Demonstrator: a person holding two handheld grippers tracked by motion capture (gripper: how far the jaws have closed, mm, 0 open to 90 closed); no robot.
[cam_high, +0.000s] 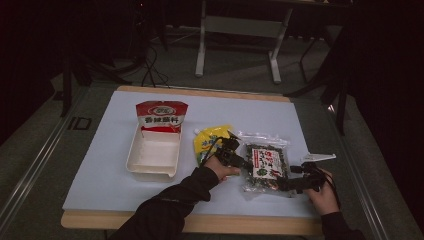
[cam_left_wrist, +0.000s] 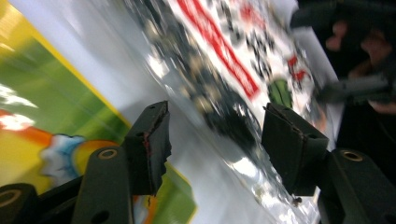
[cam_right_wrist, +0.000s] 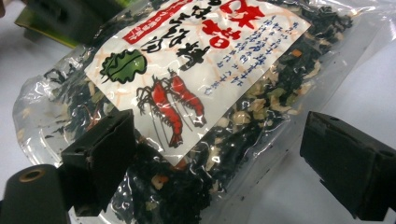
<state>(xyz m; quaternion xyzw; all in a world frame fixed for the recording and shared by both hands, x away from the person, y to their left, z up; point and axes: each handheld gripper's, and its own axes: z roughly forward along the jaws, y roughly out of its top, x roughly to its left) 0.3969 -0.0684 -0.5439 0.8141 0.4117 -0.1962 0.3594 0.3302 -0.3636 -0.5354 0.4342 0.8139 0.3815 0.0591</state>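
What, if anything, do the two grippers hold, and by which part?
Nothing is held. The left gripper straddles one edge of the clear plastic bag of dark dried food with a white shrimp label, pads not pressing; the right gripper, jaws wide, straddles its opposite end.

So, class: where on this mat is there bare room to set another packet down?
Free: the mat left of the white tray, and the far strip beyond the clear seaweed bag. Crowded: tray, yellow pouch, bag and both tongs sit close together.

Dim high view, dark surroundings; motion-blurred left gripper view (glare on plastic).
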